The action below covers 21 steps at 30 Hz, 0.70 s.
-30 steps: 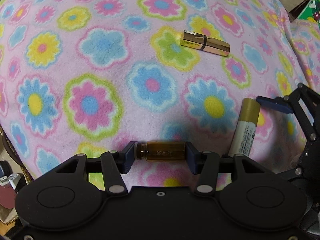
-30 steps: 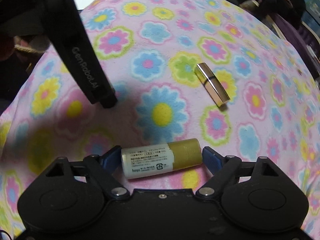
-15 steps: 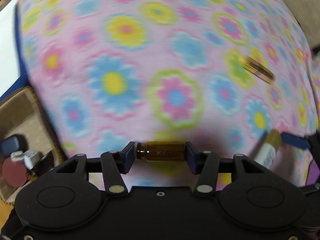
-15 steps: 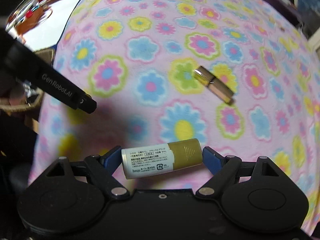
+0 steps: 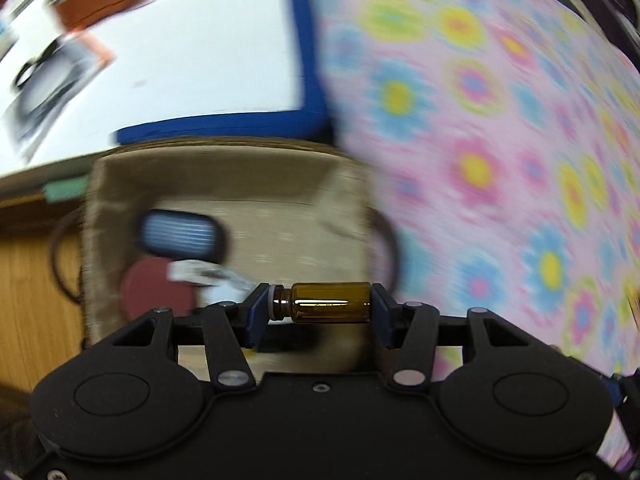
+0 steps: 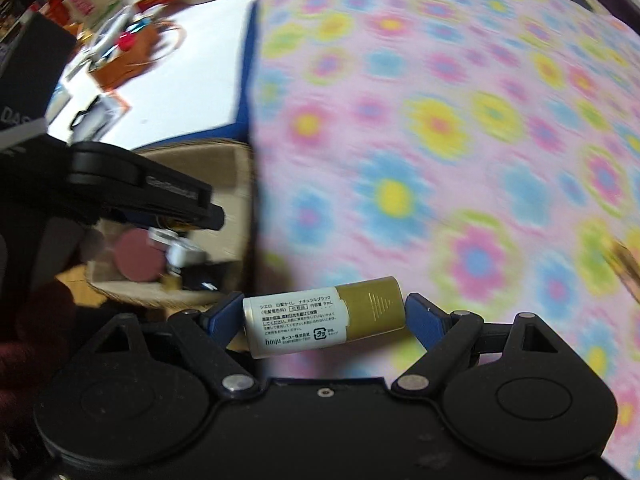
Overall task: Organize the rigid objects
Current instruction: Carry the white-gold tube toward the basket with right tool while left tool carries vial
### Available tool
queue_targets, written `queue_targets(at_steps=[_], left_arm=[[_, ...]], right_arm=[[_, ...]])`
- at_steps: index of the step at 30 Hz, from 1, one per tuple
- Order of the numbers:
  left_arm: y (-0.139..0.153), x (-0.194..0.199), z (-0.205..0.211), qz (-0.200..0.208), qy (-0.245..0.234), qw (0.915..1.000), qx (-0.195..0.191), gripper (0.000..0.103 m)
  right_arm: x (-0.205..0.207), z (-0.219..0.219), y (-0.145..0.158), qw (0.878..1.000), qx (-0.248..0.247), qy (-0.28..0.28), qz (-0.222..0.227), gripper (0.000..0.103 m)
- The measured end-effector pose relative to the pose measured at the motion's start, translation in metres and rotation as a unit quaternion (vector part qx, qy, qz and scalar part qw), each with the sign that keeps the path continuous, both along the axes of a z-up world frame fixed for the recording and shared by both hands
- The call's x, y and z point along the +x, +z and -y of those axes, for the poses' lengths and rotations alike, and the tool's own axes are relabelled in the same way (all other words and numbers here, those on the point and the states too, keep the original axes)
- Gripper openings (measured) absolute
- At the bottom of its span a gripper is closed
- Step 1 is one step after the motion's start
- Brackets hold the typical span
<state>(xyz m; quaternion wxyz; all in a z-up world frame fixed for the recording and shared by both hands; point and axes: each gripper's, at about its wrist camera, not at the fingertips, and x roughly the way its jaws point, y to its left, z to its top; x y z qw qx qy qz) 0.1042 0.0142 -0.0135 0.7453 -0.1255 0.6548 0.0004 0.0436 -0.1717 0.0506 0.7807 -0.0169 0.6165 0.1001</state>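
Note:
My left gripper (image 5: 320,307) is shut on a small amber glass vial (image 5: 325,303), held crosswise end to end. It hangs over a beige fabric basket (image 5: 280,176) beside the bed. My right gripper (image 6: 325,319) is shut on a white tube with a gold cap (image 6: 326,322), also gripped by its ends, above the edge of the flowered pink blanket (image 6: 440,140). The left gripper's black body (image 6: 144,190) shows in the right wrist view, above the basket (image 6: 208,160). A gold lipstick case (image 6: 626,258) lies blurred on the blanket at far right.
Inside the basket lie a blue-striped dark item (image 5: 182,234), a dark red round disc (image 5: 156,292) and a white piece (image 5: 196,272). A white table with a blue edge (image 5: 224,128) stands behind the basket, cluttered at its far side. Wooden floor (image 5: 36,300) is at left.
Both grippers have swept left across the blanket with their objects held. The left one has gone from above the blanket to above the basket. The lipstick case has slid to the right edge of view.

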Motion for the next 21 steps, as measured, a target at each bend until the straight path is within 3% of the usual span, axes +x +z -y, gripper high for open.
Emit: queue_targets(at_steps=[5,10,14,21], left_arm=[[-0.013,0.006,-0.046,-0.022,0.039,0.9989,0.018,0.051],[-0.024,0.010,-0.077,-0.041,0.064,0.9971,0.010,0.051],[-0.035,0.013,-0.089,-0.057,0.077,0.9953,-0.011,0.051],[-0.038,0.014,-0.087,-0.060,0.076,0.9952,-0.013,0.051]], right_arm=[[0.032,-0.065,-0.019,1.000,-0.005,0.019,-0.006,0.087],[0.053,-0.109,-0.044,0.999,-0.010,0.027,-0.018,0.087],[0.063,-0.129,-0.064,0.999,-0.013,0.031,-0.033,0.087],[0.074,-0.141,-0.095,0.999,-0.029,0.026,-0.038,0.087]])
